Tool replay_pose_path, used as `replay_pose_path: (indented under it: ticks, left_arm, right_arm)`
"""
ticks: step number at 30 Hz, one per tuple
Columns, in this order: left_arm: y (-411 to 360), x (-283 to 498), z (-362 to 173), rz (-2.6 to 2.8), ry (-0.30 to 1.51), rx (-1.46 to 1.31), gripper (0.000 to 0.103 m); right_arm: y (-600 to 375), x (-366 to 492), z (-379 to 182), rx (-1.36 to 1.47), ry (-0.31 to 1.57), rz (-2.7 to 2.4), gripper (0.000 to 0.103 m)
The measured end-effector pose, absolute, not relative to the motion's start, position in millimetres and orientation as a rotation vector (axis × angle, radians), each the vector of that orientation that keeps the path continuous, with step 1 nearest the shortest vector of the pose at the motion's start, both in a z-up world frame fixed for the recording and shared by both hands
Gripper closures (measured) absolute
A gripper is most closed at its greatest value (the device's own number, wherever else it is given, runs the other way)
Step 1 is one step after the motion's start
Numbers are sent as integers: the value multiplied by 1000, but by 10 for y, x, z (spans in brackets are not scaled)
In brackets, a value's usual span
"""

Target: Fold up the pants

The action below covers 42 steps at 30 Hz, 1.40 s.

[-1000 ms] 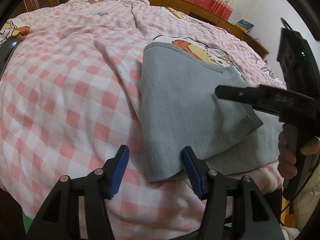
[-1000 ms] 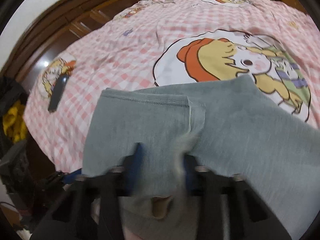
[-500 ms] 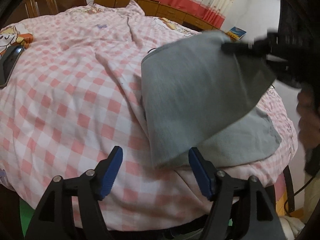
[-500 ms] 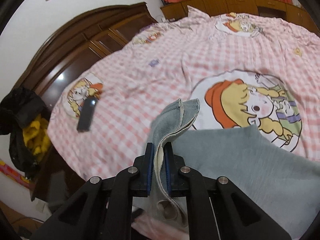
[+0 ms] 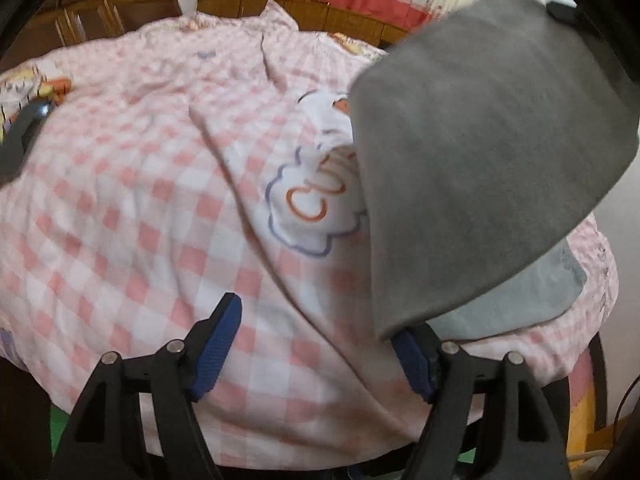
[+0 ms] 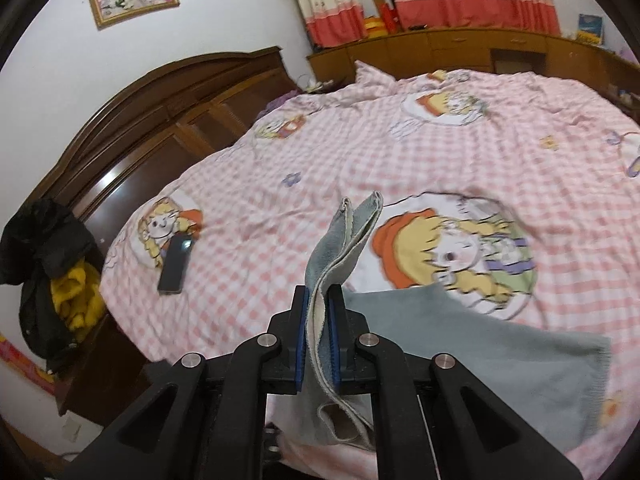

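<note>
The right gripper (image 6: pixel 319 332) is clamped on the pants (image 6: pixel 500 344); their free corner hangs beside the wide-open left gripper (image 5: pixel 316 344).

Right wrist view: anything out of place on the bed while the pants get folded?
One stray item: a dark flat phone lies on the pink checked bedspread near the wooden headboard, well clear of the grey fleece pants. The right tongs grip a doubled edge of the pants. Nothing looks spilled or damaged.

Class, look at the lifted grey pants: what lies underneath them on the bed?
Under the raised grey pants lie their lower layer and the pink checked quilt with a cartoon print. The pants' far part hides the rest.
</note>
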<state>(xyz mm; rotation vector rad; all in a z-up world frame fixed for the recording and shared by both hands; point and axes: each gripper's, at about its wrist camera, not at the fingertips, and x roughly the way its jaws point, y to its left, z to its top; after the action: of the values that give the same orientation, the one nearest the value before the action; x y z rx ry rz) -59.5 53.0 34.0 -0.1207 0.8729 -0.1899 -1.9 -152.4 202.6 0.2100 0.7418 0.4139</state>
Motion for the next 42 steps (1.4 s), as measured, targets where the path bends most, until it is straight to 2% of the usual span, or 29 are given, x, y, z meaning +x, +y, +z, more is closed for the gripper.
replay_pose_path:
  ticks: [8, 14, 23, 29, 36, 39, 42]
  left_arm:
    - [64, -749, 606, -207, 816, 55, 25]
    - [-359, -712, 502, -250, 852, 176, 25]
    - [-653, -689, 265, -259, 916, 269, 25]
    - [-559, -682, 231, -268, 953, 201, 25]
    - [-431, -684, 369, -315, 951, 137, 25]
    - [-420, -699, 492, -327, 923, 145, 25]
    - [-417, -708, 631, -326, 886, 160, 25]
  right_arm:
    - [-2287, -177, 2097, 227, 701, 276, 93]
    - [-2871, -328, 2013, 240, 693, 177, 93]
    - [-3610, -205, 1110, 256, 852, 36, 93]
    - [-3865, -138, 443, 293, 960, -11, 92]
    - [-3798, -169, 290, 220, 936, -20, 92]
    - [-3814, -216, 385, 225, 931, -21, 87]
    - [-3836, -312, 561, 217, 882, -50, 76]
